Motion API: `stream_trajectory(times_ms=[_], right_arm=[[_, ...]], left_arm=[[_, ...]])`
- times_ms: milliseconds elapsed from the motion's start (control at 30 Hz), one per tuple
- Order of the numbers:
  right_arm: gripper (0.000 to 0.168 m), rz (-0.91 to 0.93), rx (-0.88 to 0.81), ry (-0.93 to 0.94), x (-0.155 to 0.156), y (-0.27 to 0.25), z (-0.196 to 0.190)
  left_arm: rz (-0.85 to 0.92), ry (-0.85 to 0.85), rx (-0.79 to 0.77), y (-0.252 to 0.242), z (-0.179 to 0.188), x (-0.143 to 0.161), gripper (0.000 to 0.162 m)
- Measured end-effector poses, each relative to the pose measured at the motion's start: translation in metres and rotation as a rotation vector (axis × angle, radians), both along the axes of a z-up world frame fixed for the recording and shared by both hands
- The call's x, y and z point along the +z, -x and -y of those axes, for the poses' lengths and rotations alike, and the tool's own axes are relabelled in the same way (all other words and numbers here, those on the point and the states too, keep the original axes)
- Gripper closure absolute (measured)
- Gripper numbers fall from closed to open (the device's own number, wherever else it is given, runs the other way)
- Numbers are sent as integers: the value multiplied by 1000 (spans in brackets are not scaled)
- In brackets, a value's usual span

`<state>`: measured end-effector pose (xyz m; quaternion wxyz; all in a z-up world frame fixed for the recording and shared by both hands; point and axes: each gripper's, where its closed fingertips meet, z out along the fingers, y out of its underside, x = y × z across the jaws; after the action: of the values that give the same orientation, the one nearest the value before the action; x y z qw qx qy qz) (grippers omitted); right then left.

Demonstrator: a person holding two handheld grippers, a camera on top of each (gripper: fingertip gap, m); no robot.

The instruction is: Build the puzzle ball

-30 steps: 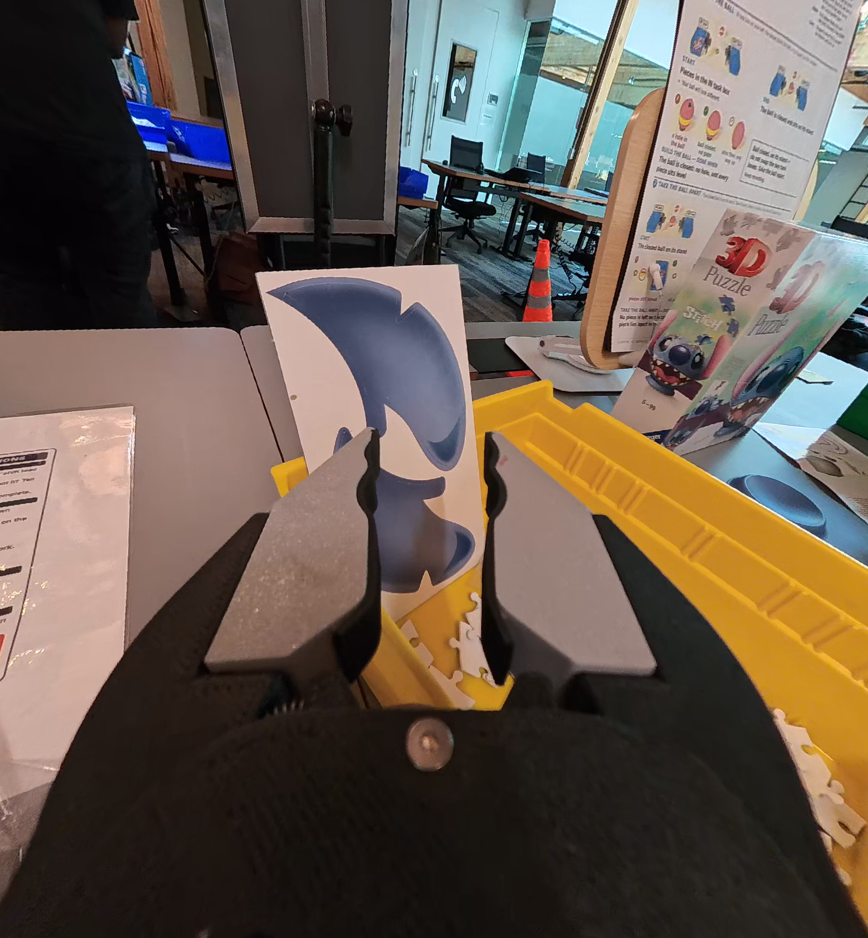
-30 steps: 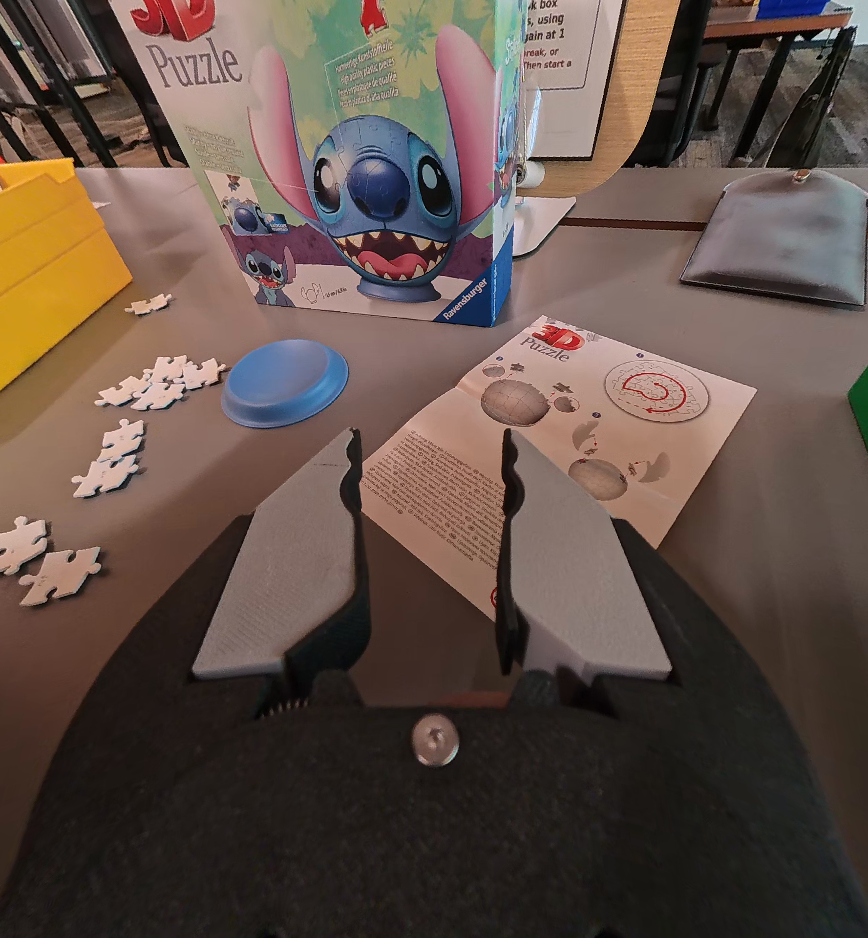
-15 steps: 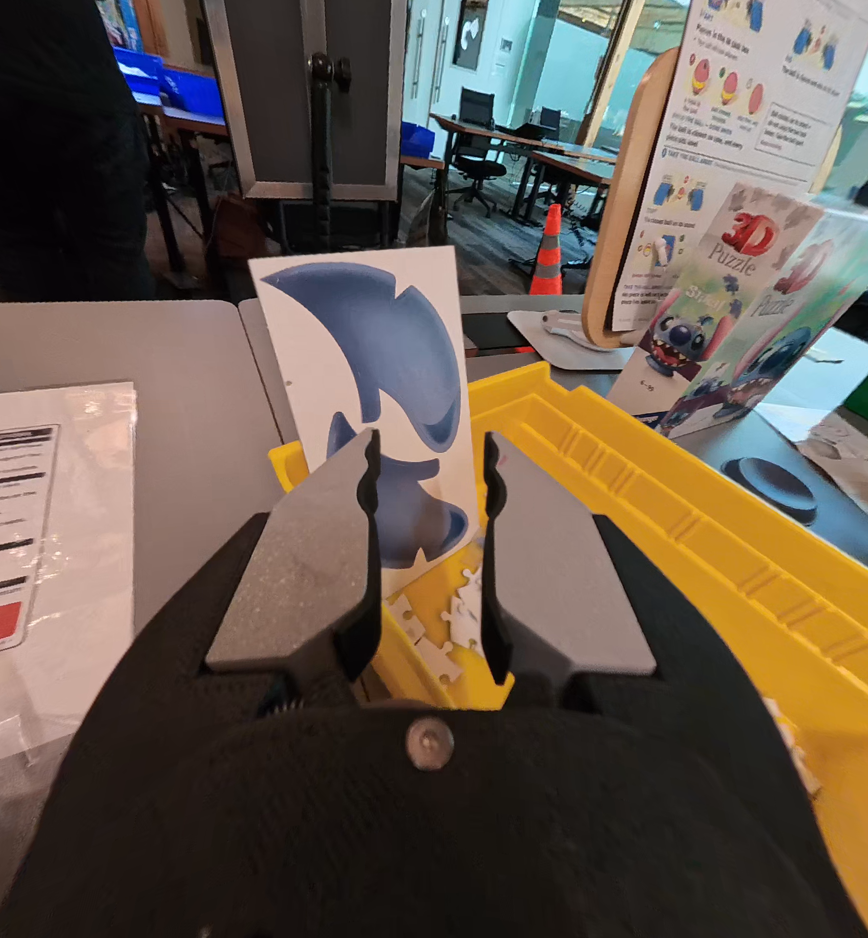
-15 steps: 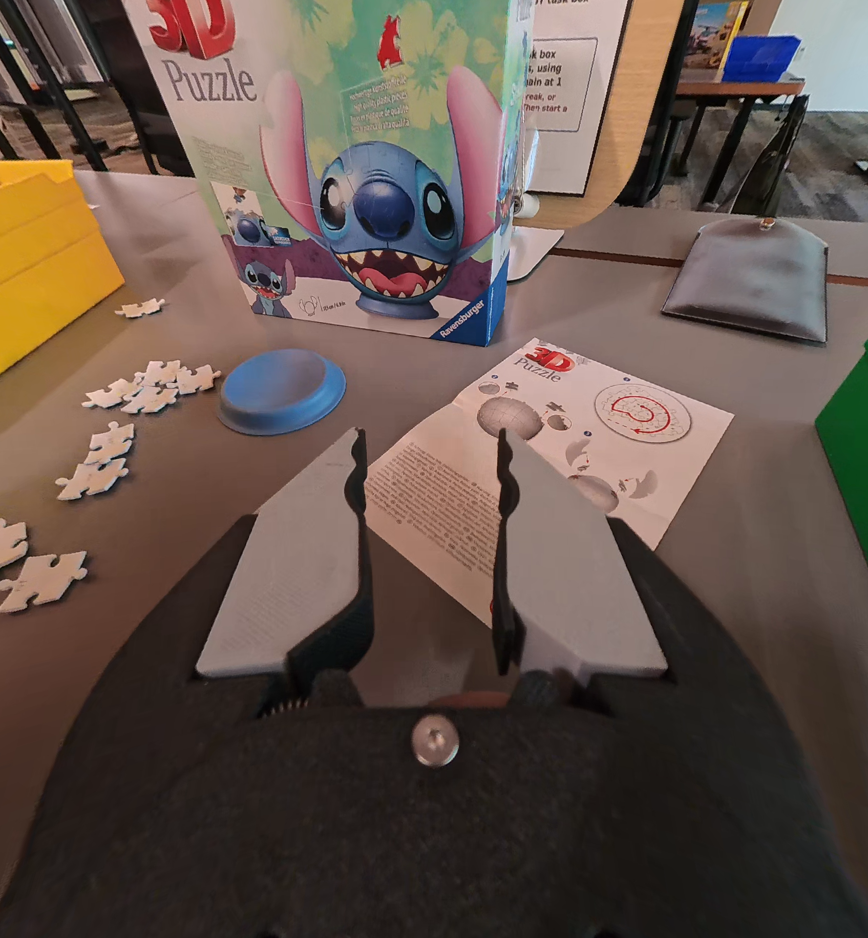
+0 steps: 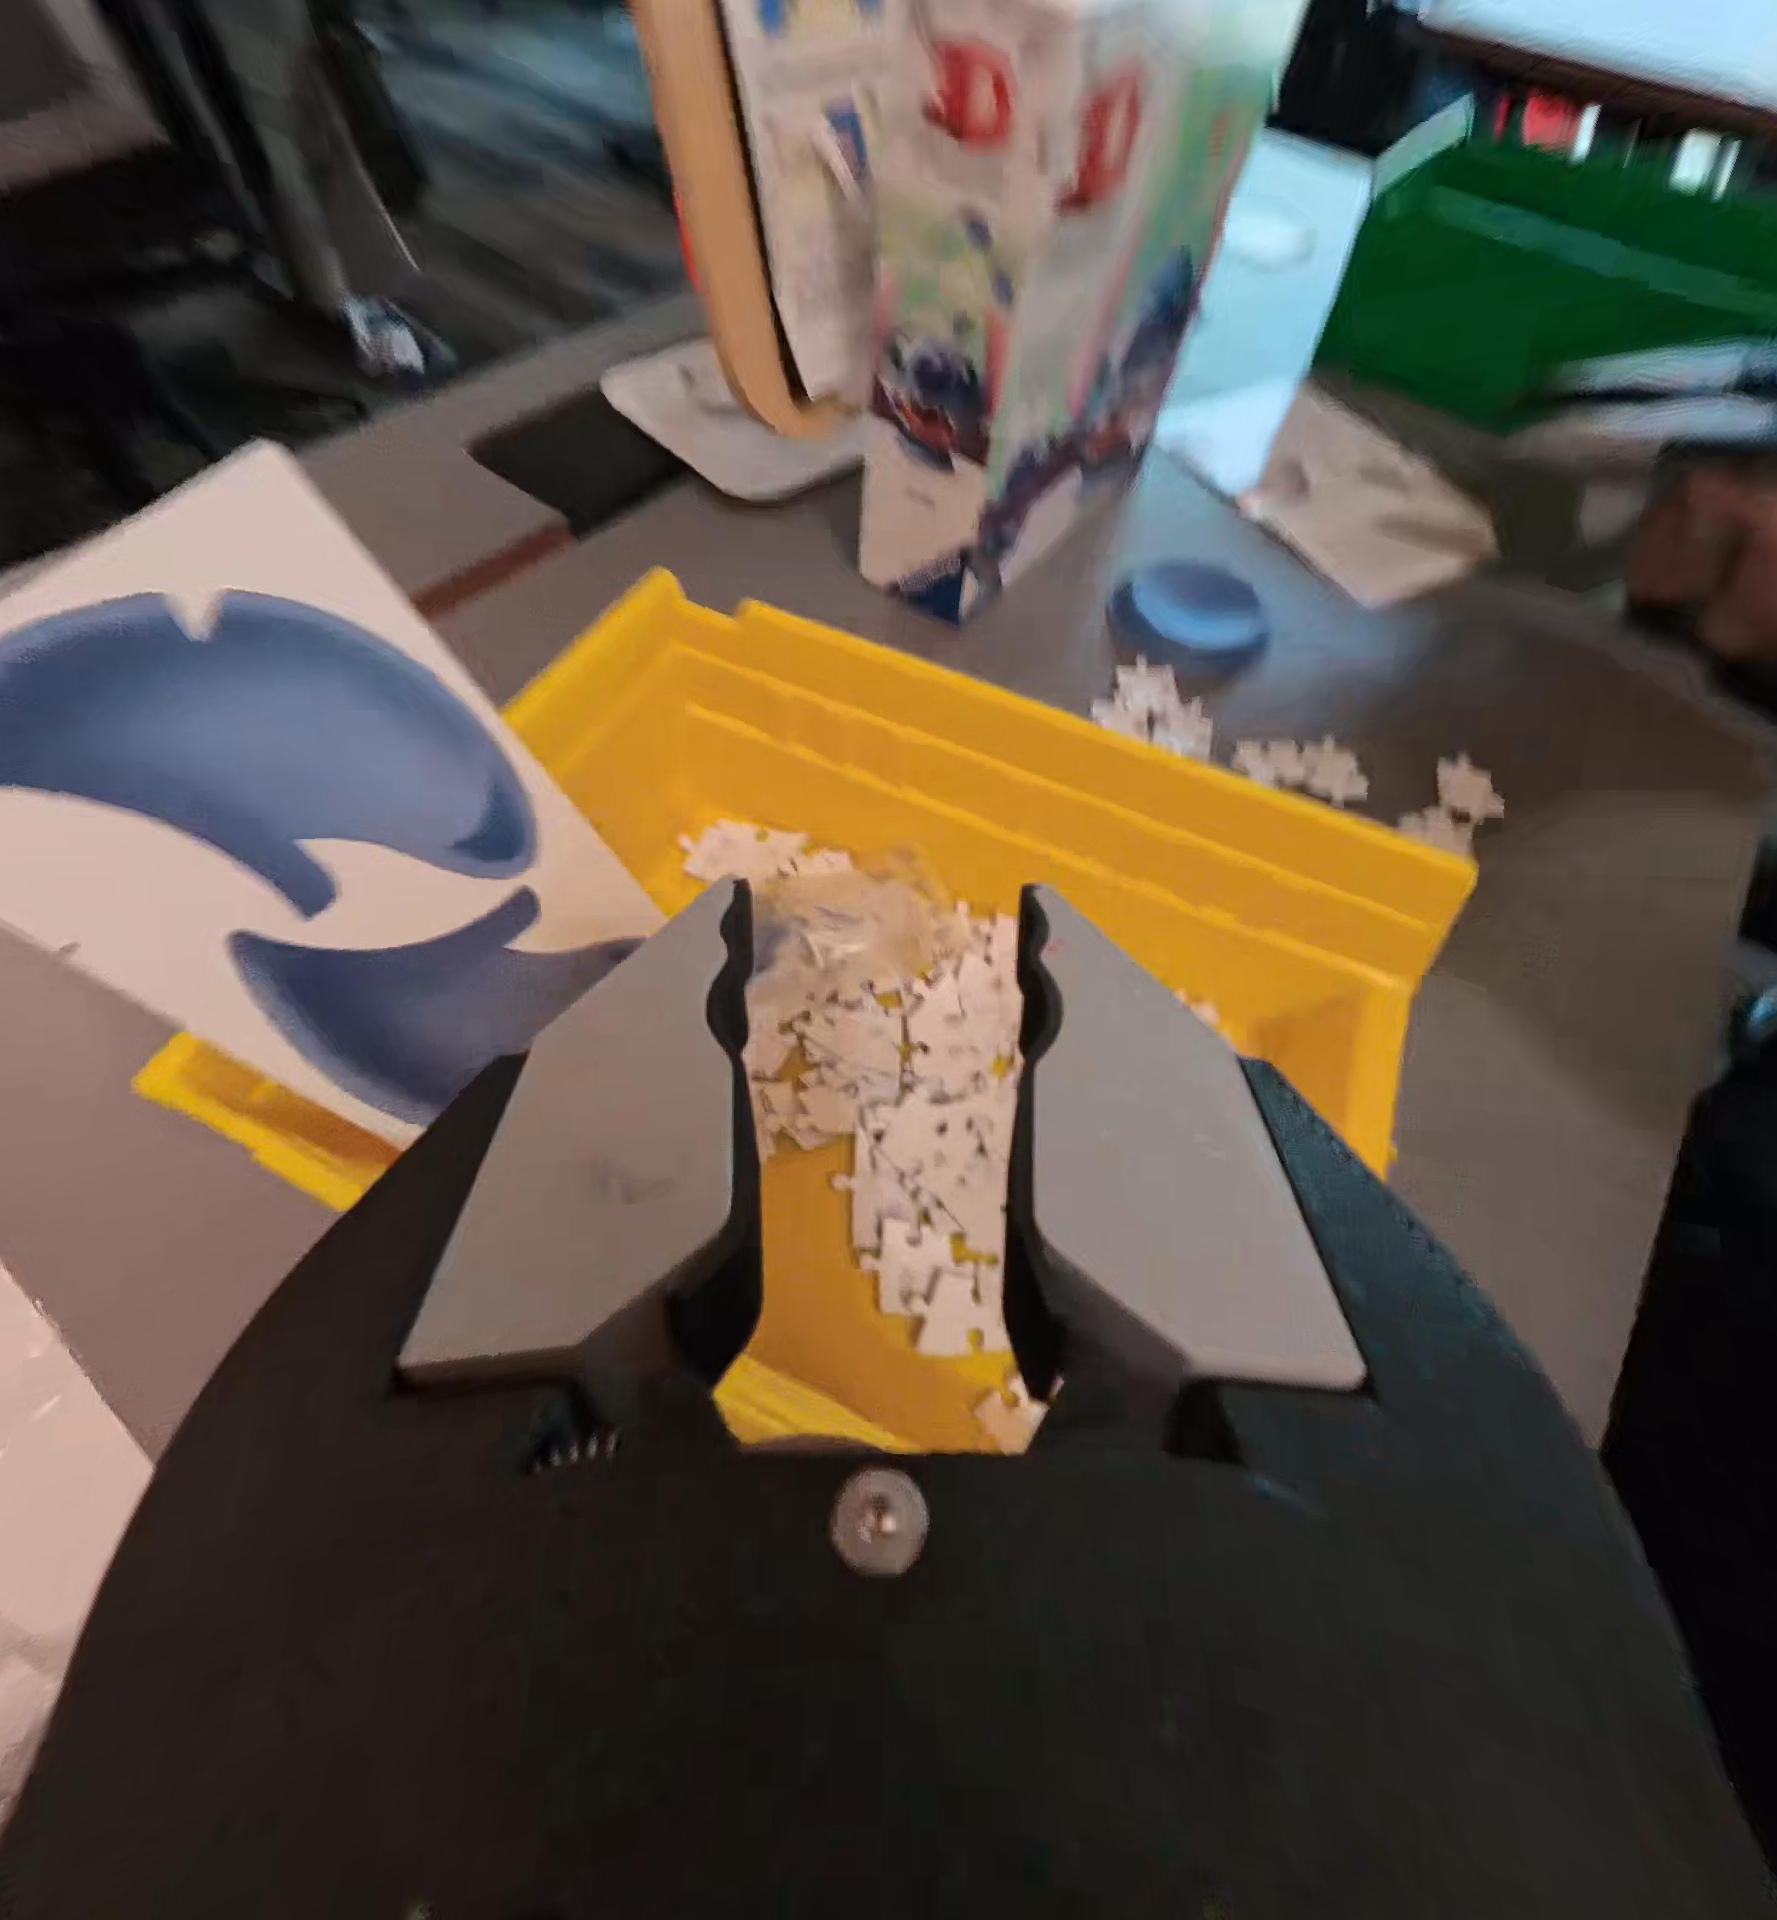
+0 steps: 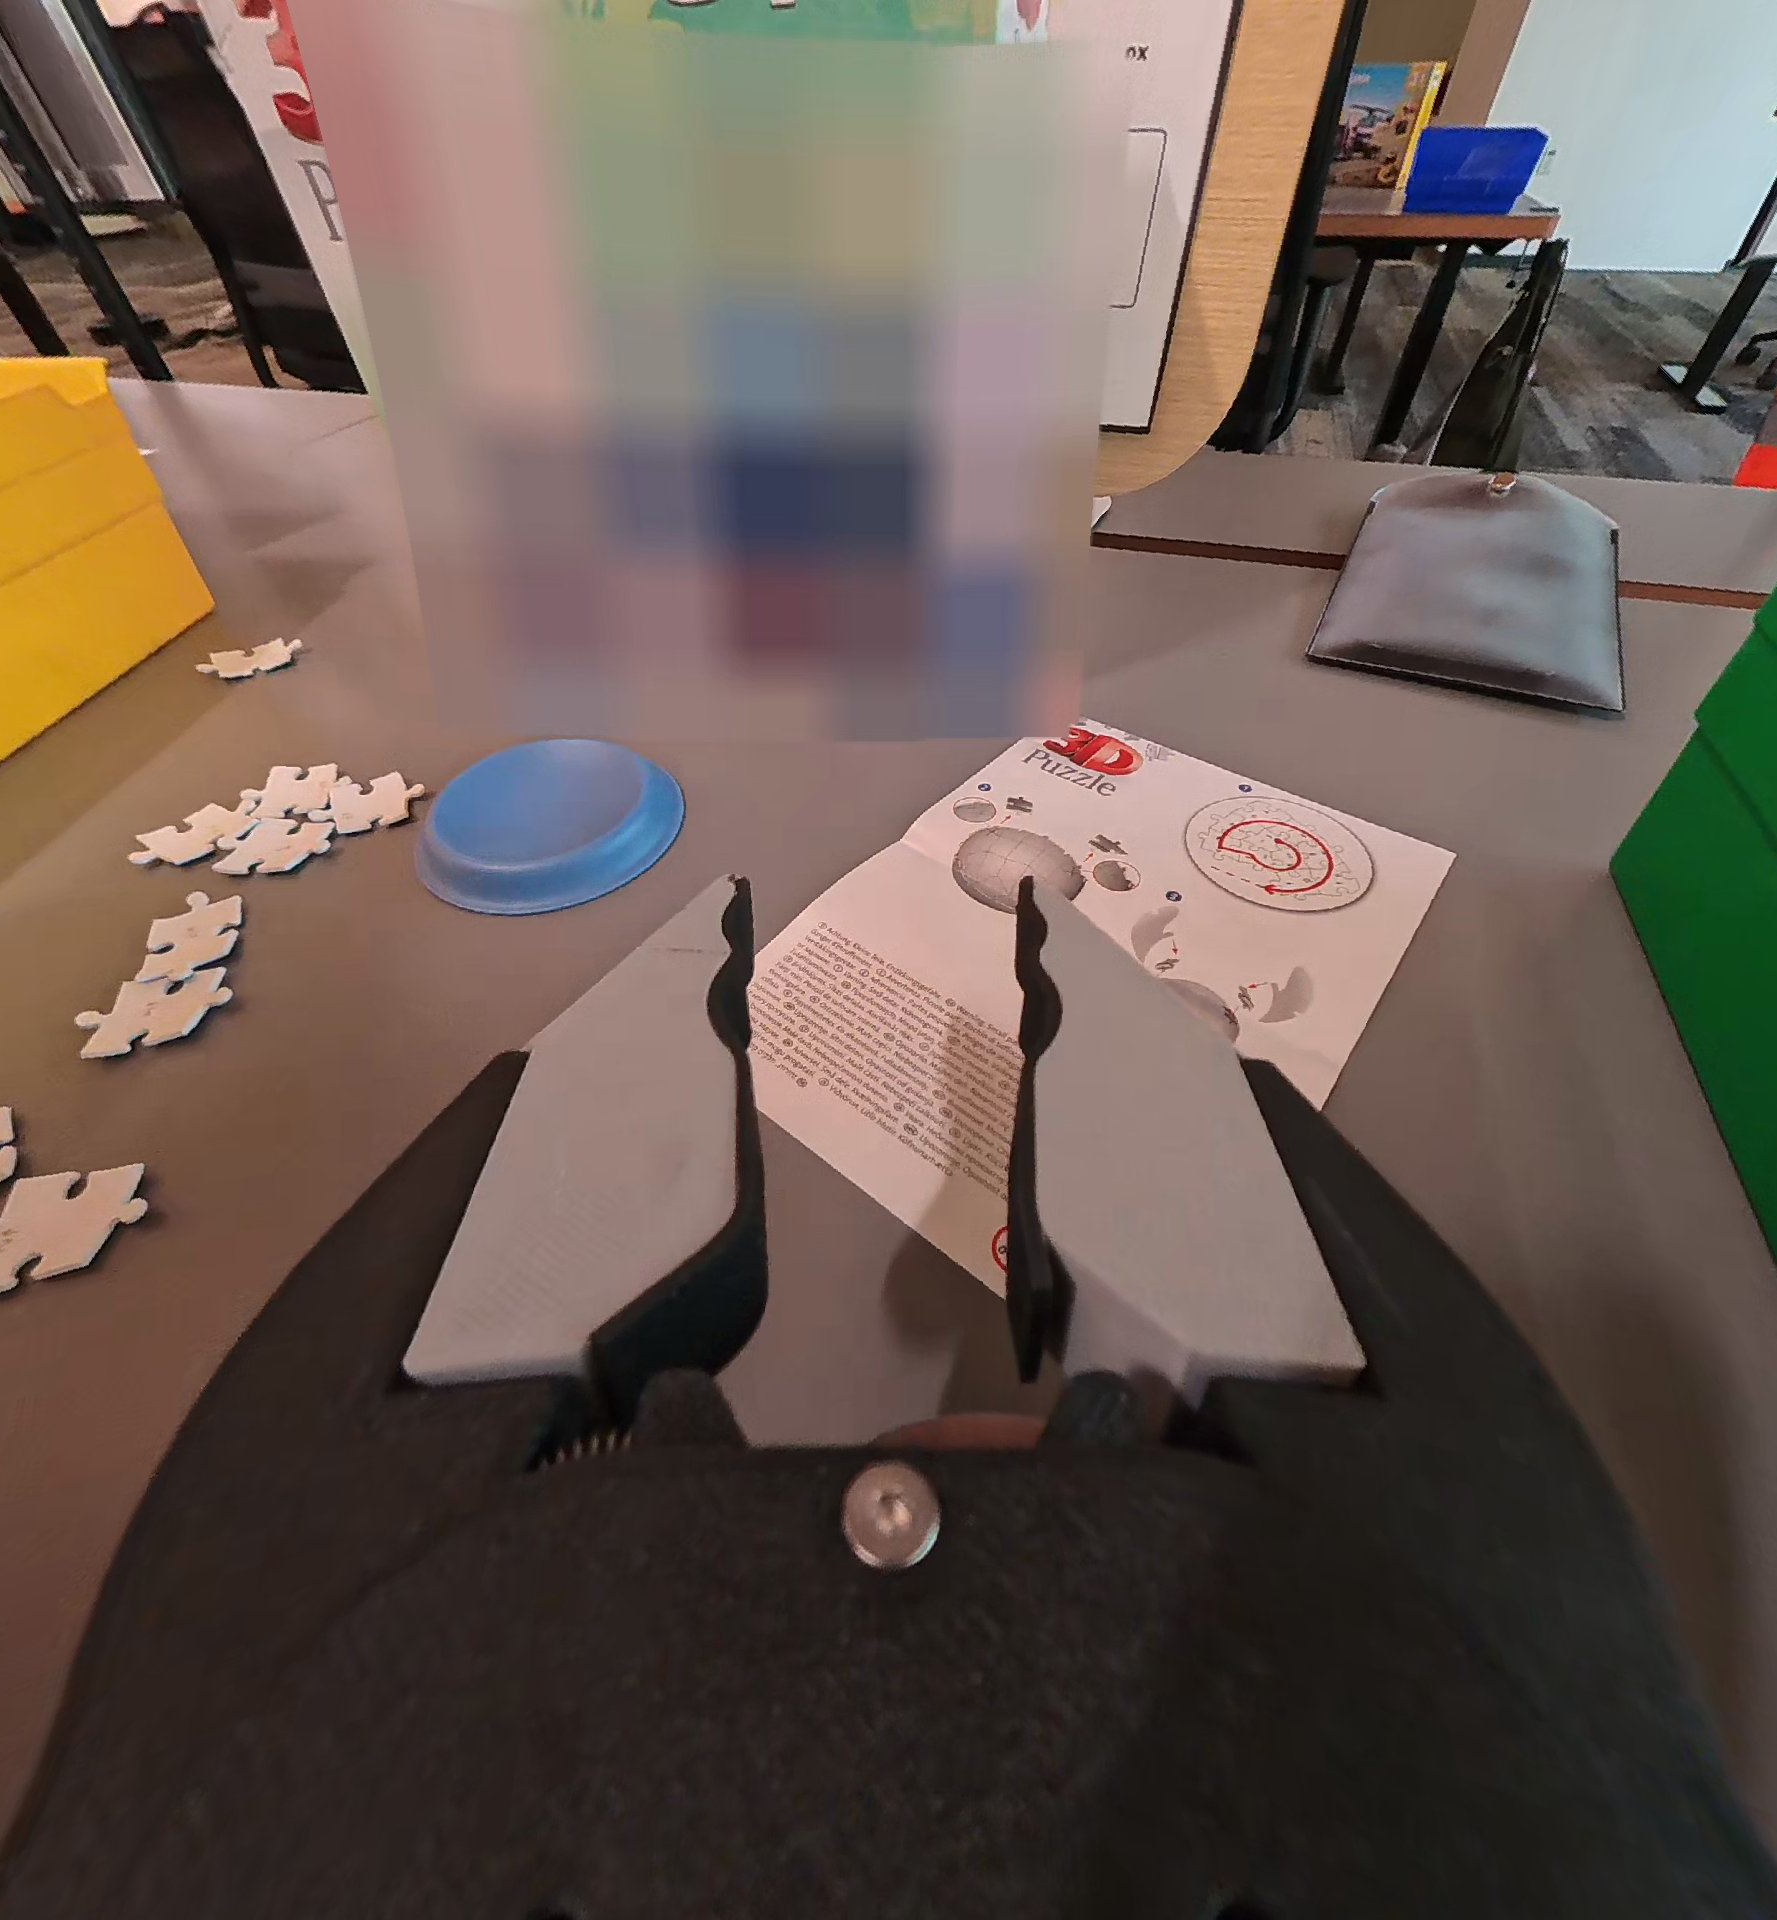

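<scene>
Left gripper (image 5: 882, 920) spread, empty, poised over loose puzzle pieces (image 5: 899, 1081) heaped in yellow bin (image 5: 1071, 821), likely to pick one. Right gripper (image 6: 882, 914) spread, empty above instruction sheet (image 6: 1123, 935); sorted pieces (image 6: 271, 821) lie to its left.

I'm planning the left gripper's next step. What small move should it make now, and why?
Probably lower the left gripper into the yellow bin and close on one piece at the edge of the pile of white puzzle pieces. Its jaws are open and empty, aimed right over that pile.
</scene>
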<state>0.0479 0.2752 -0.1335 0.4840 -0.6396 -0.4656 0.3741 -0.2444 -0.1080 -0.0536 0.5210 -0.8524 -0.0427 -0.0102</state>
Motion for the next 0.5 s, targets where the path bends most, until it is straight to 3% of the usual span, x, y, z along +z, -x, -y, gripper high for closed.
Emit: stream_trajectory(times_ms=[100,267,367,500], right_arm=[[120,4,3,-18,0,1,3],[121,2,12,-52,3,2,8],[121,-1,8,-58,3,2,8],[121,-16,6,-38,4,0,6]], left_arm=[[-139,233,-77,-8,-16,-33,97],[-267,506,-180,-13,-39,-86,94],[-382,737,-163,5,-38,-120,91],[-476,853,-186,16,-45,-140,120]])
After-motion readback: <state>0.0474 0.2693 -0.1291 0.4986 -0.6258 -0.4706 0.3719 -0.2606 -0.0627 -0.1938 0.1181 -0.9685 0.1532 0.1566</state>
